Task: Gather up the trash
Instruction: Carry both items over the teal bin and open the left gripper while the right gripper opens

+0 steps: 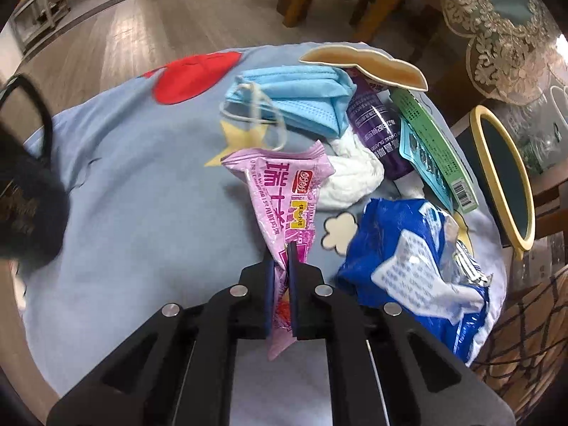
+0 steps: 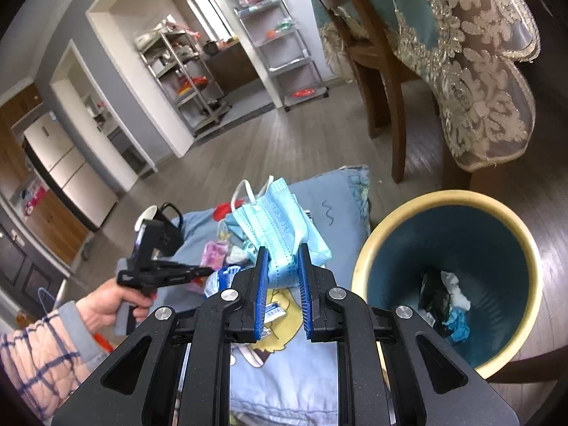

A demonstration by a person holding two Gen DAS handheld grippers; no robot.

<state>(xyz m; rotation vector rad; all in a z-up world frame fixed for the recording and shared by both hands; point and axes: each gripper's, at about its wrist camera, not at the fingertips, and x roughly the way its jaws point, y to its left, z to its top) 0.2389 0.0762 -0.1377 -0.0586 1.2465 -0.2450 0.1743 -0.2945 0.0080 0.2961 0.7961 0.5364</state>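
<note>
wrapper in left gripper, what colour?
Pink wrapper with red and yellow print; the left wrist view shows it best.

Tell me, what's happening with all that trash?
A person is picking up trash with a gripper in each hand. The left gripper is shut on a pink wrapper lying on a blue cushion. The right gripper holds a blue mask up in the air, beside the bin, which already has some scraps in it. Another mask, a blue bag and other packets are on the cushion.
</note>
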